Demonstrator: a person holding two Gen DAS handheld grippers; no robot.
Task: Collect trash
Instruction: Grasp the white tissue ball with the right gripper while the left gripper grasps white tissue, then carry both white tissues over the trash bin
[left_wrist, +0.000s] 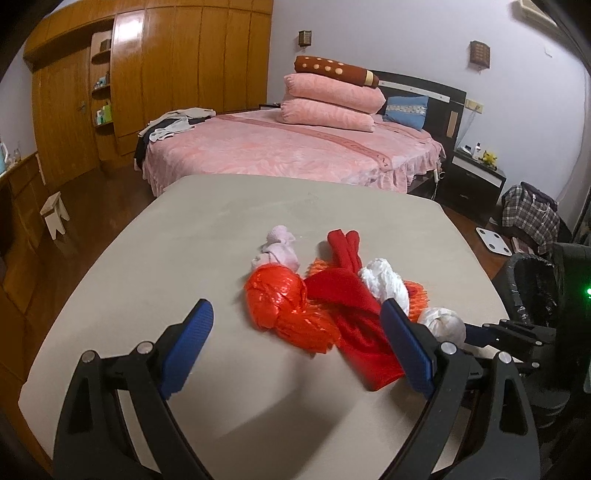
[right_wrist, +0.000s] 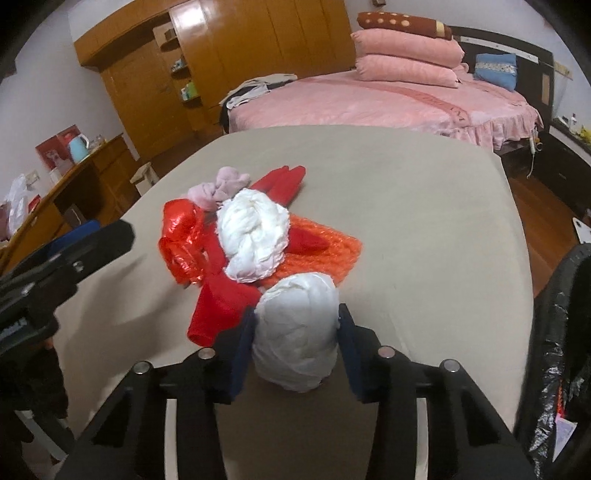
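Observation:
A heap of trash lies on the beige table (left_wrist: 177, 236): a crumpled orange-red plastic bag (left_wrist: 277, 295), a red cloth (left_wrist: 351, 310), a pink wad (left_wrist: 279, 249), orange netting (right_wrist: 325, 254) and a large crumpled white paper ball (right_wrist: 255, 236). My right gripper (right_wrist: 297, 312) is shut on a second white paper wad (right_wrist: 295, 332) at the near edge of the heap, with a blue pad pressed against each side. My left gripper (left_wrist: 297, 310) is open just above the table, its jaws wide on either side of the plastic bag and red cloth without touching them.
A bin with a black liner (right_wrist: 557, 332) stands off the table's right edge. Beyond the table are a pink bed (left_wrist: 295, 147), a wooden wardrobe (left_wrist: 166, 74), a small white stool (left_wrist: 55, 214) and a dark nightstand (left_wrist: 476, 173).

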